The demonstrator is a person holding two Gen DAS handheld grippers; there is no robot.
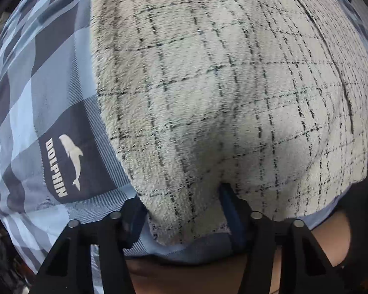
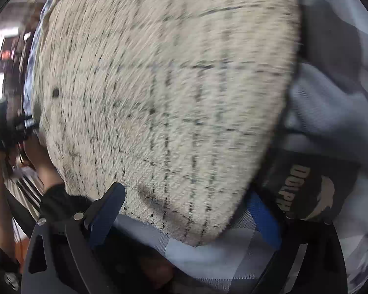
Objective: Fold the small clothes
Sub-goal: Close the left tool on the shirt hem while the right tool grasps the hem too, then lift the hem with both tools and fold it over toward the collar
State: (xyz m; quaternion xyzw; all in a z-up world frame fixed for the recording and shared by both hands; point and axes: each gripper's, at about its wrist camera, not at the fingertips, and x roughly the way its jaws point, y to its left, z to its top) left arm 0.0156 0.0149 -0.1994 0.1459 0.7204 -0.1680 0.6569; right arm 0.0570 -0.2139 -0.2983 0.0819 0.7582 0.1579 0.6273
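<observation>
A cream fleecy garment (image 1: 208, 98) with thin black check lines lies spread on a blue-grey checked sheet (image 1: 36, 98). In the left wrist view its near edge bulges between the fingers of my left gripper (image 1: 181, 210), which points straight down; both pads press into the bunched fabric. In the right wrist view the same garment (image 2: 159, 98) is blurred, and its rounded near corner lies between the widely spread blue-padded fingers of my right gripper (image 2: 184, 203). Those pads stand apart from the cloth on both sides.
The sheet carries a dark square with a white dolphin and the word DOLPHIN (image 1: 61, 166), also printed at the lower right (image 2: 304, 191). A person's arm and hand (image 2: 44, 169) with black gear show at the left. The sheet's front edge (image 1: 196, 257) runs just below the fingers.
</observation>
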